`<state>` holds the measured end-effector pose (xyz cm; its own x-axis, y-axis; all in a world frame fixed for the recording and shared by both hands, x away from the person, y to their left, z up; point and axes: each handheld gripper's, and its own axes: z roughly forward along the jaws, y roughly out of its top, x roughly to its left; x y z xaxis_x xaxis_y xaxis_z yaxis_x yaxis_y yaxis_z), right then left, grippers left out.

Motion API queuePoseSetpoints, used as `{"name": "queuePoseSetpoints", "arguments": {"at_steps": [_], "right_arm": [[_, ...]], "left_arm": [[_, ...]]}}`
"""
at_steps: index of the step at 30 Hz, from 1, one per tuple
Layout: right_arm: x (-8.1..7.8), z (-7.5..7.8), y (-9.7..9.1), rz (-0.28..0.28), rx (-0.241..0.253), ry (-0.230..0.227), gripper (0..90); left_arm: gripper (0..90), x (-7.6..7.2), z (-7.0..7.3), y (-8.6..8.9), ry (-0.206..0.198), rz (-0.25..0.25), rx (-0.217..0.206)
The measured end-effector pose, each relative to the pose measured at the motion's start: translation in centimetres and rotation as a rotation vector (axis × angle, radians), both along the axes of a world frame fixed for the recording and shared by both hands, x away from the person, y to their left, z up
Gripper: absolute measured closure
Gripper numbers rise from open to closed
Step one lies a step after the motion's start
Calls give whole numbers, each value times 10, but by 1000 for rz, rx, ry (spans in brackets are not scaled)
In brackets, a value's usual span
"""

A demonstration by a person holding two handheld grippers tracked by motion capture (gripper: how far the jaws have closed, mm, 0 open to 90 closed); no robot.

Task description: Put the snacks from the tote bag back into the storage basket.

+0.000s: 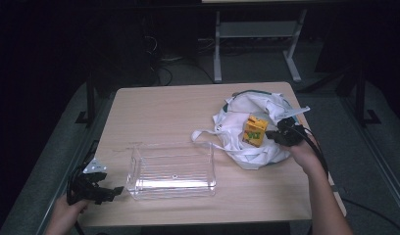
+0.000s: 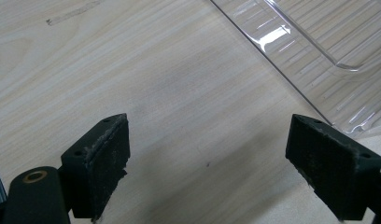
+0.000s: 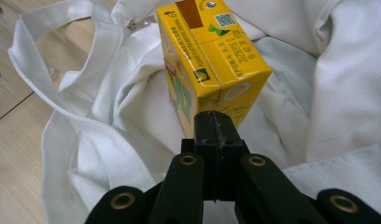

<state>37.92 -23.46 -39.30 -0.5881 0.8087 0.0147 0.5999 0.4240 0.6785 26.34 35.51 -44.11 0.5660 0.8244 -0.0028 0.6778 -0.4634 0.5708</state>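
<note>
Over at the left edge of the table [image 1: 178,105], the left gripper [image 1: 101,190] sits low by the near corner, held in the person's left hand [image 1: 66,209], its grey three-cornered plate catching the light. In the left gripper view its jaws stand wide apart over bare wood grain, nothing between the pads [image 2: 107,163]. Just to its right lies the clear plastic container [image 1: 171,170], a ribbed rectangular tray with its long axis running left to right across the table; its upper rim is cut off in the left gripper view, where only a corner [image 2: 319,56] comes in.

Moving right, a crumpled white cloth bag [image 1: 247,132] is spread out, one strap trailing left toward the container. On the bag stands the yellow drink carton [image 1: 255,130], upright with a slight lean, long axis vertical, its top toward the far side. In the right gripper view the carton [image 3: 212,60] shows a brown patch, a small QR code and lines of red print too blurred to read; green lettering on its front cannot be made out either.

At the far right, the right gripper [image 1: 278,134] meets the carton's right side. Its jaws are pressed together with no gap, tips touching the carton's lower edge [image 3: 215,122]; the bag's far folds fade into shadow
</note>
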Motion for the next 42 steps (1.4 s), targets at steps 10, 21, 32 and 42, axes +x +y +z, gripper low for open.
{"name": "queuePoseSetpoints", "arguments": {"at_steps": [10, 21, 32, 42], "right_arm": [[0, -2, 5, 18, -5, 5, 900], [-2, 0, 19, 63, -20, 11, 900], [-4, 3, 14, 57, -16, 45, 862], [-8, 22, 5, 38, -3, 98, 587]], "left_arm": [[137, 0, 1, 0, 0, -5, 3], [137, 0, 0, -1, 2, -9, 2], [137, -1, 0, 0, -1, -7, -1], [137, 0, 1, 1, -2, -5, 0]]}}
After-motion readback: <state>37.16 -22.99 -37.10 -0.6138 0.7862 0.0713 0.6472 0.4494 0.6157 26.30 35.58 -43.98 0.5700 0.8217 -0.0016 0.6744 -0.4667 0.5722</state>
